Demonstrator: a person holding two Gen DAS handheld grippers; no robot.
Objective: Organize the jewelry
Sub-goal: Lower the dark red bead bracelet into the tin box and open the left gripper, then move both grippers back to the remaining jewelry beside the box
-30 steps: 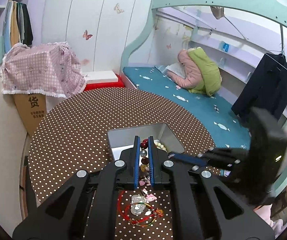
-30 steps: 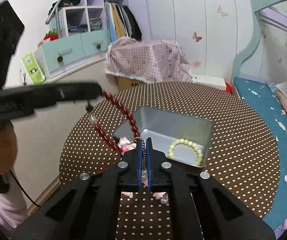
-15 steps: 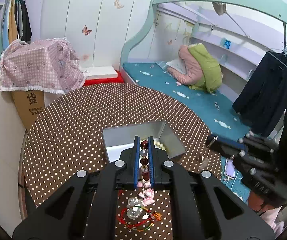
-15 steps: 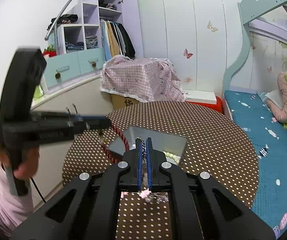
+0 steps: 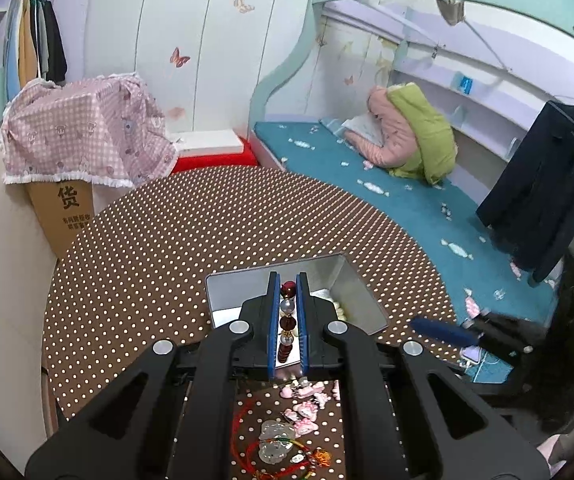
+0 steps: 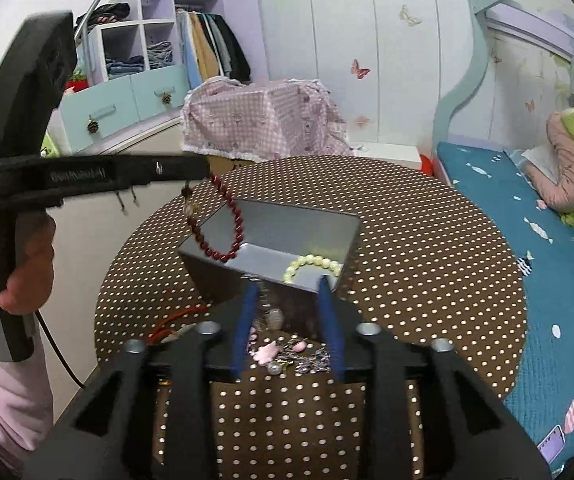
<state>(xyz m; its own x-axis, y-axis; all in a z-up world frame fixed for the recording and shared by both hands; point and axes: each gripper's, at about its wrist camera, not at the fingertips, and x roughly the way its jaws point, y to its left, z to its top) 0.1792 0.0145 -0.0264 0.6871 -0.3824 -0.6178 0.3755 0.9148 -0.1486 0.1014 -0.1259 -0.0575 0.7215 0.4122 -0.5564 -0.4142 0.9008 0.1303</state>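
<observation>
My left gripper (image 5: pixel 288 278) is shut on a dark red bead bracelet (image 5: pixel 288 322), whose beads show between the blue pads. In the right wrist view that bracelet (image 6: pixel 217 236) hangs in a loop from the left gripper (image 6: pixel 203 168) over the near left corner of an open metal tin (image 6: pixel 299 220). A pale bead bracelet (image 6: pixel 313 266) lies inside the tin. My right gripper (image 6: pixel 287 284) stands just short of the tin's near wall and its jaws are opening. A thin silver chain with pink charms (image 6: pixel 265 312) hangs loose between them, close to the left finger.
A round table with a brown dotted cloth (image 5: pixel 191 240) carries the tin (image 5: pixel 243 292). Pink charms (image 5: pixel 307 400) and a red cord with pale pendants (image 5: pixel 275 444) lie near its front edge. A hand (image 6: pixel 27 264) holds the left gripper's handle. A bed (image 6: pixel 487 208) stands to the right.
The right jaws have parted and the silver chain they pinched now hangs loose. The left gripper has carried the red bracelet closer over the tin.
</observation>
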